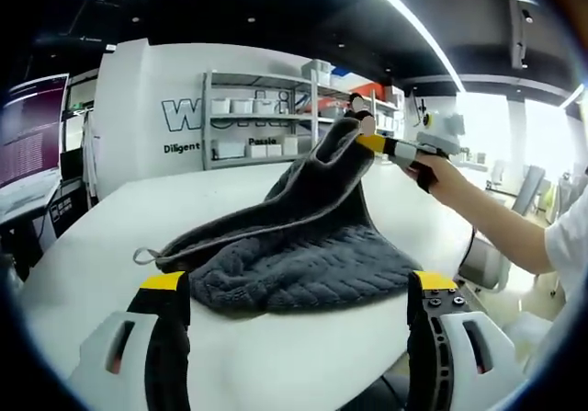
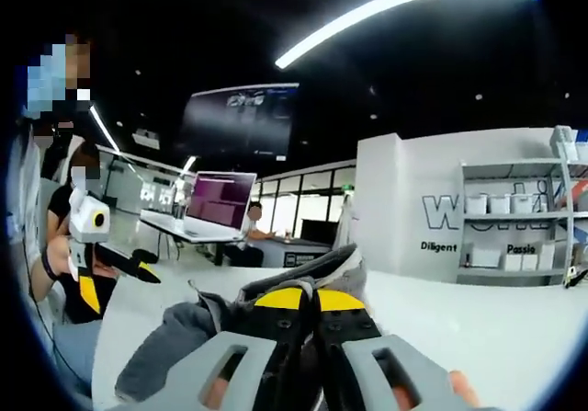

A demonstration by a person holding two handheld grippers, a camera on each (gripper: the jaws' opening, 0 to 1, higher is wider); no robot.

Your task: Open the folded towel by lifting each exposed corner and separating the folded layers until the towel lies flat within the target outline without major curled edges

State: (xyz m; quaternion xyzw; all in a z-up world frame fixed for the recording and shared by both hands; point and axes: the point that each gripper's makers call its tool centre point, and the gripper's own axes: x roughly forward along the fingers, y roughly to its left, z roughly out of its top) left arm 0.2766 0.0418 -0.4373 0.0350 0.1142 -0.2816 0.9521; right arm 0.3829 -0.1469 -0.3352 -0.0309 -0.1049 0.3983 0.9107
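Gripper (image 2: 308, 314), towel (image 1: 303, 255), "Diligent" wall lettering (image 1: 182, 148)

Open-plan office or lab: storage shelving (image 1: 262, 117), monitors (image 2: 220, 199), ceiling strip lights (image 2: 395, 11).

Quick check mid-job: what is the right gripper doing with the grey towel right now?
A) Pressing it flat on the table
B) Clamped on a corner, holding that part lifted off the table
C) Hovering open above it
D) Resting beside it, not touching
B: in the left gripper view the right gripper pinches a raised corner of the grey towel above the white table; its own view shows the jaws closed on the fabric.
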